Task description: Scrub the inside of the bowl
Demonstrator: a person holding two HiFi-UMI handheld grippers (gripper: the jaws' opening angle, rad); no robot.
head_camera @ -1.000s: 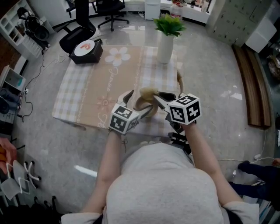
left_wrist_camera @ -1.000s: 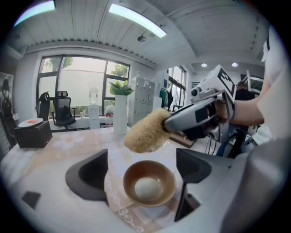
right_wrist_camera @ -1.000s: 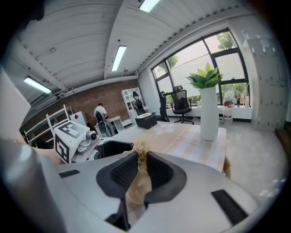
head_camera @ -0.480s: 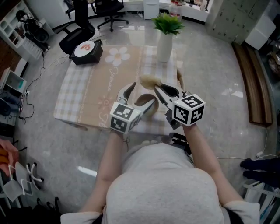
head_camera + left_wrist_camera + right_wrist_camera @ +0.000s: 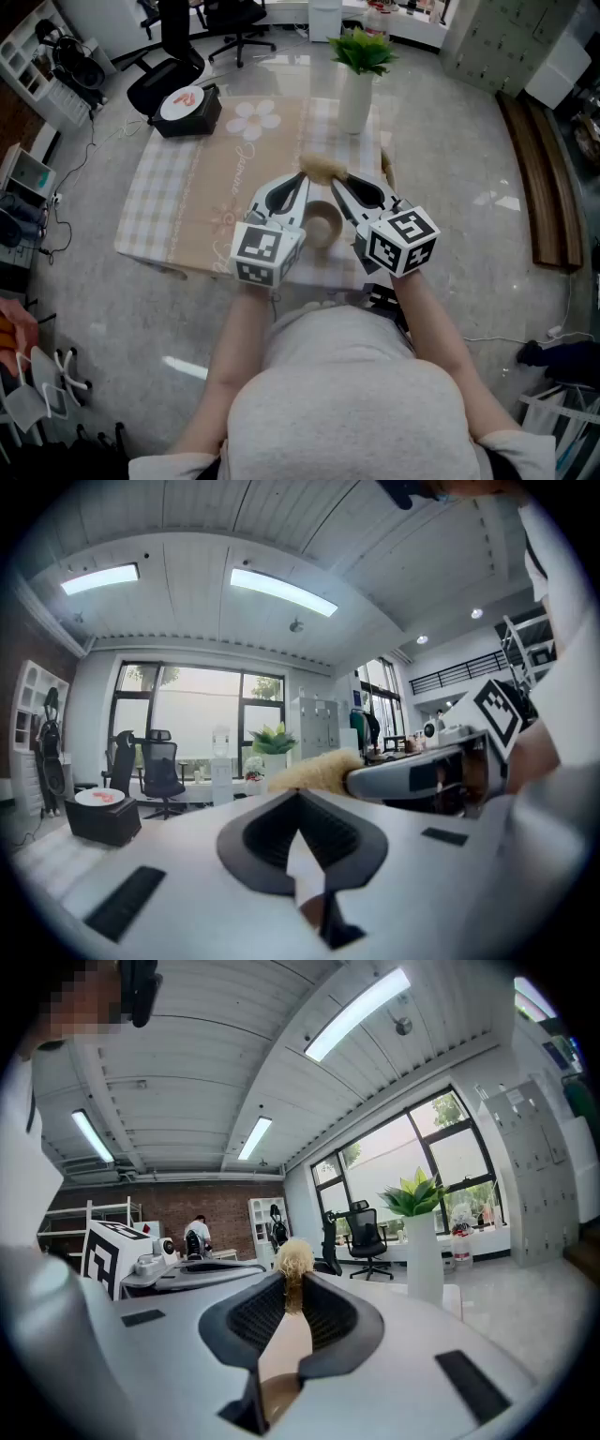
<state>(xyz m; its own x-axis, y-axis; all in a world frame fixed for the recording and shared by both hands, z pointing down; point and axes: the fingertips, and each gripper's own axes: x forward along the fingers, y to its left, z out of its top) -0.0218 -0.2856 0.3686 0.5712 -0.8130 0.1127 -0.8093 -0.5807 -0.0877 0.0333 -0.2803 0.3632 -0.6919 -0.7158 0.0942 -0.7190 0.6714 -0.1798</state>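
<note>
A tan bowl [image 5: 323, 223] sits on the tablecloth near the table's front edge, between my two grippers and below their tips. My right gripper [image 5: 337, 180] is shut on the wooden handle of a brush. The brush's fluffy yellow head [image 5: 319, 171] sticks out past the jaw tips, above the bowl's far side; the right gripper view shows the head [image 5: 293, 1258] too. My left gripper [image 5: 300, 180] is shut with nothing between its jaws and points up over the bowl's left side, close to the brush head [image 5: 314, 772]. The bowl appears in neither gripper view.
The table [image 5: 178, 206] carries a checked cloth with a beige runner. A white vase with a green plant [image 5: 356, 94] stands at its far side, and a black box with a plate on it [image 5: 186, 105] at the far left. Office chairs [image 5: 173, 52] stand beyond.
The left jaws, wide open beside the bowl before, have shut, and that gripper has swung up. The right gripper has carried the brush from the bowl toward the far side.
</note>
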